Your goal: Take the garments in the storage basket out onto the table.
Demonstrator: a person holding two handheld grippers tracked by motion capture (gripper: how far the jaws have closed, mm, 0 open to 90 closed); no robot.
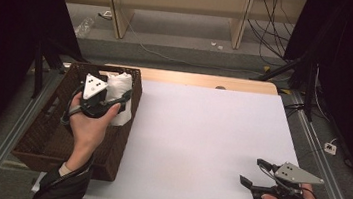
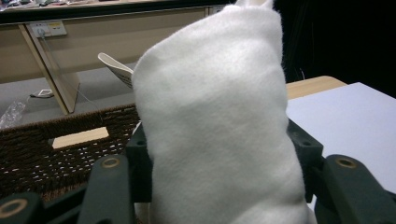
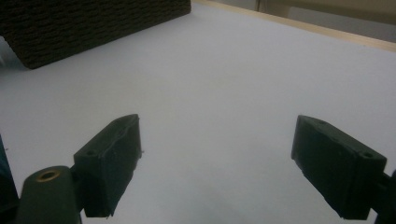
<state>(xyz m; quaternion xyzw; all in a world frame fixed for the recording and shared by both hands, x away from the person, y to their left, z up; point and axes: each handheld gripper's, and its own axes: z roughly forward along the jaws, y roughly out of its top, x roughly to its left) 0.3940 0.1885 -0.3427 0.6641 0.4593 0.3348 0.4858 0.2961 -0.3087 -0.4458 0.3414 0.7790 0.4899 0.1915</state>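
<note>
A rolled white cloth (image 1: 119,86) stands upright over the right side of a dark wicker basket (image 1: 39,139). My left gripper (image 1: 120,102) is shut on it. In the left gripper view the cloth (image 2: 215,116) rises between both black jaws, which press on its sides, with the left gripper (image 2: 219,161) just above the basket's woven wall (image 2: 46,154). My right gripper (image 1: 252,171) rests low at the table's front right corner. It is open, and in the right gripper view the right gripper (image 3: 217,163) has nothing between its jaws.
The white table top (image 1: 201,132) spreads between the basket and the right hand. The basket's corner (image 3: 93,23) shows far off in the right gripper view. Beyond the table are a wooden edge (image 1: 192,78), shelf legs and floor cables (image 1: 272,35).
</note>
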